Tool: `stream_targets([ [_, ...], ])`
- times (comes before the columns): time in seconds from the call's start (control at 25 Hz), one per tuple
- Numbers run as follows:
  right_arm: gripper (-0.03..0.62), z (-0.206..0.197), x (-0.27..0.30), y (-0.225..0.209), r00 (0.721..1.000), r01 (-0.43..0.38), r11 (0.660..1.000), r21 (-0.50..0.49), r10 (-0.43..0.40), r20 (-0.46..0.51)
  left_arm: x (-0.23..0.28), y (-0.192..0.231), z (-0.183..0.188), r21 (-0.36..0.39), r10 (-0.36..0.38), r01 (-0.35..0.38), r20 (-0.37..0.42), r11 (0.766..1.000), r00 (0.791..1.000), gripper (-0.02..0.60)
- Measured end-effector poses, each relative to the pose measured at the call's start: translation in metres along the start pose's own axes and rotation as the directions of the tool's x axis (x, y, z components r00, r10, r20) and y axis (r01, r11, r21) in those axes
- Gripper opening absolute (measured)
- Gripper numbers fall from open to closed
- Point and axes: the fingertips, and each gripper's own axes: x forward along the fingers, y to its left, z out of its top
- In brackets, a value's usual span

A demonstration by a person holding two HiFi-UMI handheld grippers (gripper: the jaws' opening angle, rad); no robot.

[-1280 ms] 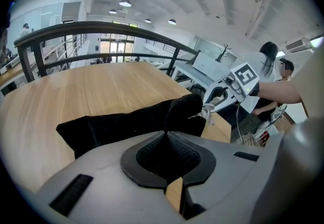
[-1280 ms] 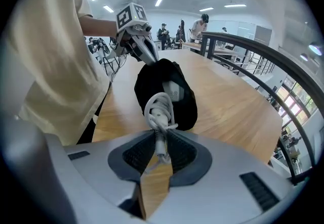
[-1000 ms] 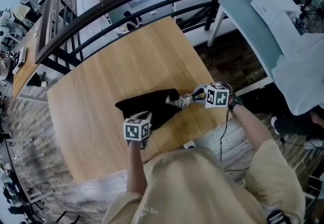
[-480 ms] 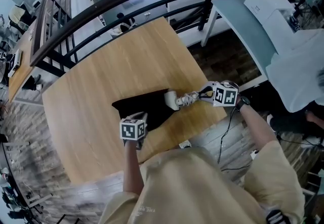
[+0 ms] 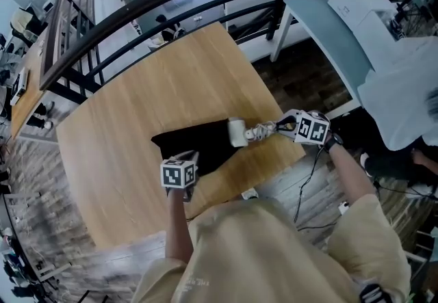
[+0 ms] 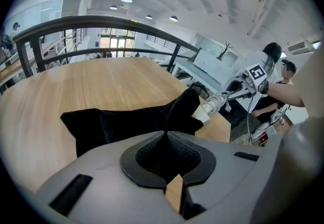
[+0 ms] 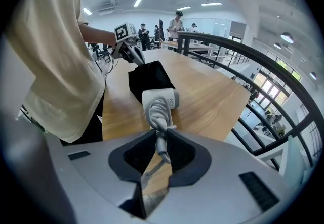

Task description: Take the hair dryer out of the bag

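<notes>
One black bag [image 5: 195, 144] lies on the desk [image 5: 137, 110], and one white hair dryer [image 5: 238, 132] sits at the bag's right-hand mouth. Its body is out in the open. Whether its rear end touches the fabric I cannot tell.

The dryer's long axis runs straight away from the bag, with the cord-wrapped handle pointing at the right gripper [image 5: 282, 127]. That gripper's jaws are clamped on the handle end, as the right gripper view shows, so the right hand is the nearer one.

At the bag's near edge, the left gripper [image 5: 190, 158] has its jaws closed on a pinch of black cloth, anchoring the bag.

The coming move likely turns on drawing the dryer along its own axis, further from the bag's mouth.
</notes>
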Motion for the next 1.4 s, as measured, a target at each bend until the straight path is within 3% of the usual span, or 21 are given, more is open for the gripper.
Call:
stream_targets([
  [0.32,0.066,-0.014,-0.006,-0.005,1.000,0.030,0.998,0.058,-0.030,-0.001,-0.002,0.001,-0.003,0.000,0.011,-0.011,-0.004,1.000,1.000,0.024],
  [0.52,0.064,-0.030,-0.007,-0.004,0.995,0.097,0.981,0.169,-0.100,0.009,-0.003,0.003,-0.005,-0.007,0.020,-0.020,-0.001,1.000,1.000,0.023],
  [0.64,0.064,-0.040,-0.003,-0.001,0.985,0.163,0.949,0.270,-0.172,0.009,-0.003,0.003,-0.004,-0.010,0.023,-0.023,0.003,1.000,1.000,0.023],
  [0.84,0.064,-0.050,0.003,0.023,0.962,0.228,0.838,0.495,-0.273,0.020,-0.003,0.000,-0.005,-0.013,0.026,-0.026,0.005,1.000,1.000,0.023],
  [1.04,0.064,-0.049,0.024,0.045,0.920,0.279,0.665,0.693,-0.391,0.005,-0.003,0.000,-0.007,-0.016,0.034,-0.034,0.004,0.999,0.999,0.023],
  [1.2,0.064,-0.038,0.042,0.058,0.883,0.298,0.535,0.790,-0.469,-0.016,-0.002,-0.002,-0.007,-0.015,0.037,-0.037,0.007,0.999,0.999,0.023],
  [1.28,0.064,-0.034,0.050,0.063,0.868,0.316,0.500,0.806,-0.496,-0.034,-0.003,-0.002,-0.008,-0.014,0.040,-0.040,0.009,0.999,0.999,0.023],
  [1.4,0.064,-0.030,0.057,0.070,0.852,0.351,0.477,0.806,-0.519,-0.063,-0.003,-0.003,-0.008,-0.017,0.044,-0.044,0.013,0.999,0.999,0.023],
])
